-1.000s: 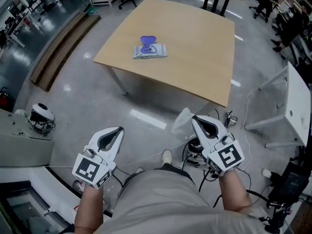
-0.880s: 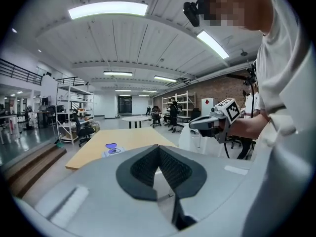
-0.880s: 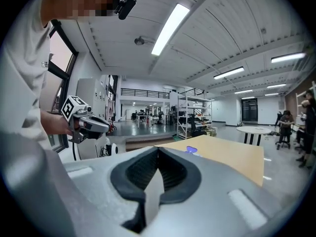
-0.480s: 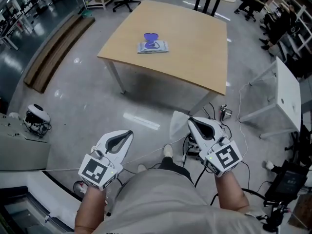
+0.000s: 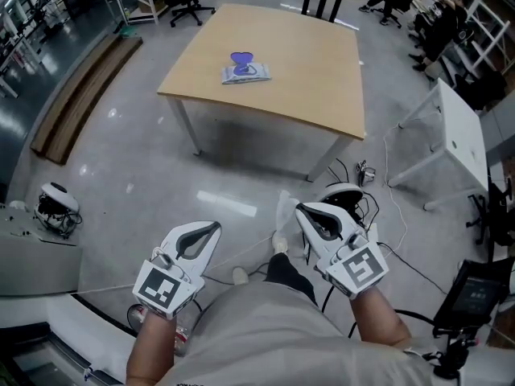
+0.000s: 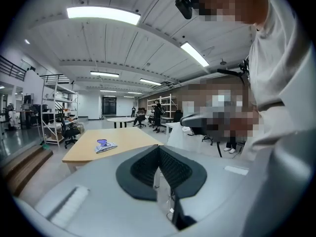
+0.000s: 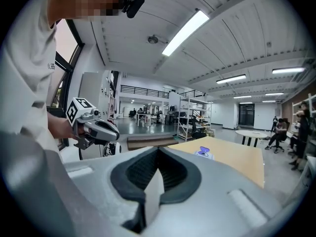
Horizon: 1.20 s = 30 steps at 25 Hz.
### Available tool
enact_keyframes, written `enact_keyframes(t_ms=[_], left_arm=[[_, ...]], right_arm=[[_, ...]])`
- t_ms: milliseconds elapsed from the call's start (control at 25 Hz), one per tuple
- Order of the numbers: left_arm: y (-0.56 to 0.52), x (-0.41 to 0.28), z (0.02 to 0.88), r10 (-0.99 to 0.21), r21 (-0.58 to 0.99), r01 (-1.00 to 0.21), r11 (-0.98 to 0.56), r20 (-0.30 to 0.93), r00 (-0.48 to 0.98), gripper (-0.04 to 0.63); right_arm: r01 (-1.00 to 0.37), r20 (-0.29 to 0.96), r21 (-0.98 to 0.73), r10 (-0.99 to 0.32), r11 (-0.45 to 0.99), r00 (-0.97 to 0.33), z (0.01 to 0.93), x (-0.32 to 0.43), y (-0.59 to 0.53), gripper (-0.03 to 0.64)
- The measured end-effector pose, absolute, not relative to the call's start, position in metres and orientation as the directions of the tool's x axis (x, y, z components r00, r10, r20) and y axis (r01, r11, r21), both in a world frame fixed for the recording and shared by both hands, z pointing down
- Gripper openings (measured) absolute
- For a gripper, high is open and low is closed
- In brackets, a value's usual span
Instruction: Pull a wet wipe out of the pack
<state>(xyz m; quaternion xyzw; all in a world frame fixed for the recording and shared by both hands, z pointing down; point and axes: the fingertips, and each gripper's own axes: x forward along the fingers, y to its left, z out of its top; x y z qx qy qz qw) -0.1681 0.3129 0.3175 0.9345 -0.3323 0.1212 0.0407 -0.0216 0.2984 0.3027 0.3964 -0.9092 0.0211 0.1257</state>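
The pack (image 5: 246,73) of wet wipes lies on the far part of the wooden table (image 5: 310,63), its purple lid (image 5: 241,58) standing open. The person stands well apart from the table, both grippers held low near the body. The right gripper (image 5: 299,208) is clamped on a white wet wipe (image 5: 286,214), which hangs from its closed jaws. The left gripper (image 5: 213,226) has its jaws pressed together with nothing between them.

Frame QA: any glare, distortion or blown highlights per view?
Head view: glare streaks on the glossy floor, table evenly lit and sharp. Left gripper view: heavy fisheye, black corners, ceiling light strip blown out, mosaic patches. Right gripper view: same fisheye; wet wipe in the right tool reads flat white.
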Motion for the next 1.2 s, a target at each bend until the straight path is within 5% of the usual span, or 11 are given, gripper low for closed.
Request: enact_keyframes(t_ms=[1200], left_arm=[[0.348, -0.171, 0.299, -0.591, 0.008, -0.613, -0.790, 0.252, 0.766, 0.006]], right_arm=[[-0.675, 0.224, 0.113, -0.680, 0.729, -0.698, 0.273, -0.045, 0.342, 0.002]])
